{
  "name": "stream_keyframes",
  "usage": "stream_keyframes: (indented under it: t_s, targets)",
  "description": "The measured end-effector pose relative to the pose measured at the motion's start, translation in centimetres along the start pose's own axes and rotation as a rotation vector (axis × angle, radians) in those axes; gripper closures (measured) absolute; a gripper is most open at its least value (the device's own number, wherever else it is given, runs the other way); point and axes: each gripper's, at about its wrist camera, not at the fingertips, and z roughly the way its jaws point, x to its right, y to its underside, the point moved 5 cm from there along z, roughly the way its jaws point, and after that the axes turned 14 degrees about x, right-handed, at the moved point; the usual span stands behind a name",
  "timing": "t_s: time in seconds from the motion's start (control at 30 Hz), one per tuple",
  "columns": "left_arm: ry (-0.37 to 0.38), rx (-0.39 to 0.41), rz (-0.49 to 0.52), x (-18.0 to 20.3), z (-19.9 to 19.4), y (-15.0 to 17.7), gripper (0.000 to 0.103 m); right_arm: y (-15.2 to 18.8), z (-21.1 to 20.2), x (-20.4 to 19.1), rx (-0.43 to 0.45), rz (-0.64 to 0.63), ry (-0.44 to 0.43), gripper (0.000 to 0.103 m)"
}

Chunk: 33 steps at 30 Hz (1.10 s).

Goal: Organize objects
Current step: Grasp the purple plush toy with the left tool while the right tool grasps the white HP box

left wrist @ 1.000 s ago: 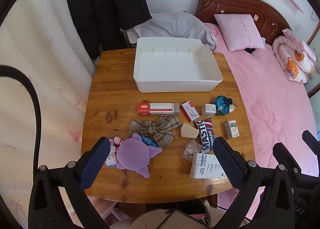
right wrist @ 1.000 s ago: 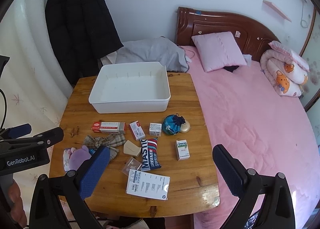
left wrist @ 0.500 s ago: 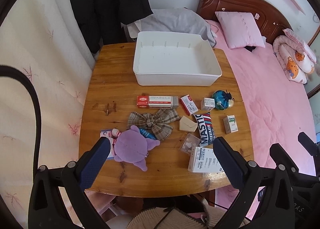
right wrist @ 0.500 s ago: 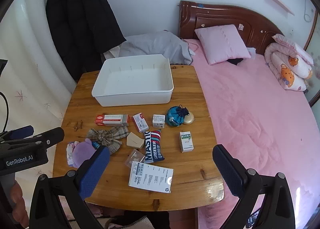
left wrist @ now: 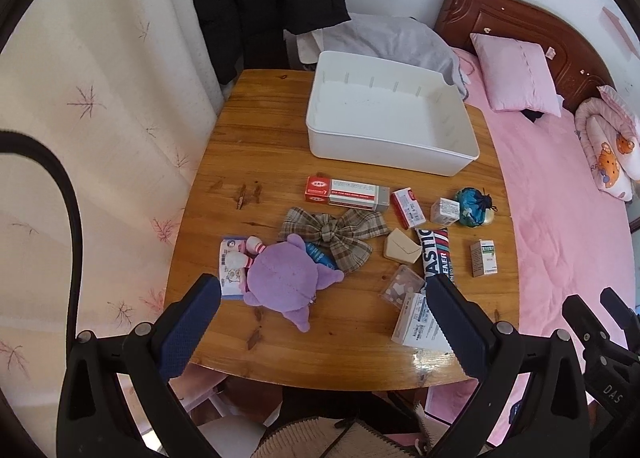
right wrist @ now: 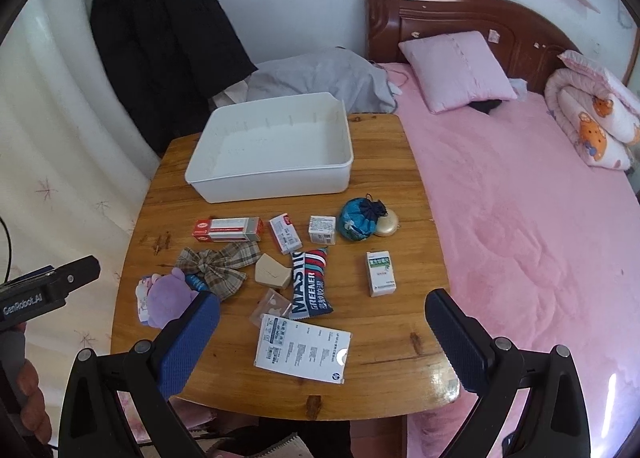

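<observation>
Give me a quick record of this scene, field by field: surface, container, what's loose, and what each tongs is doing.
surface: wooden table beside a pink bed
container: white bin, nothing visible inside, at the table's far side
loose items: purple plush, plaid bow, red and white box, Mastic pouch, green and white box, white HP box, blue drawstring bag
left tongs: open, holding nothing, above the near edge
right tongs: open, holding nothing
</observation>
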Motion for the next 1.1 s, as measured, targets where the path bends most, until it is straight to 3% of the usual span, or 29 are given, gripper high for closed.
stream_keyframes:
  t_s: [0.17,0.37,0.5,0.7,1.1]
  targets:
    - [-0.013,-0.056,-0.031,-1.8,1.8,1.5,0.001,0.9,1.4,-0.8,0.05,-0.148,-0.029,0.0]
    - [-0.043,-0.15,-0.188,-5.1,4.7,3.8,0.001,4.3,3.9,-2.9,0.074,-0.379,-0.141,0.0]
    - [-0.086,-0.196,-0.284,-6.7,6.6,5.6,0.001,7.5,6.2,-3.9,0.034,-0.491,-0.242,0.0]
    - [-0.092,-0.255,-0.373,-7.3,9.2,7.9,0.001,11.5,8.1,-4.7,-0.011,-0.589,-0.382,0.0]
    - [-0.061,-0.339,-0.629,-7.6,14.3,10.0,0.001,15.9,11.4,-6.5,-0.038,-0.872,-0.483,0.0]
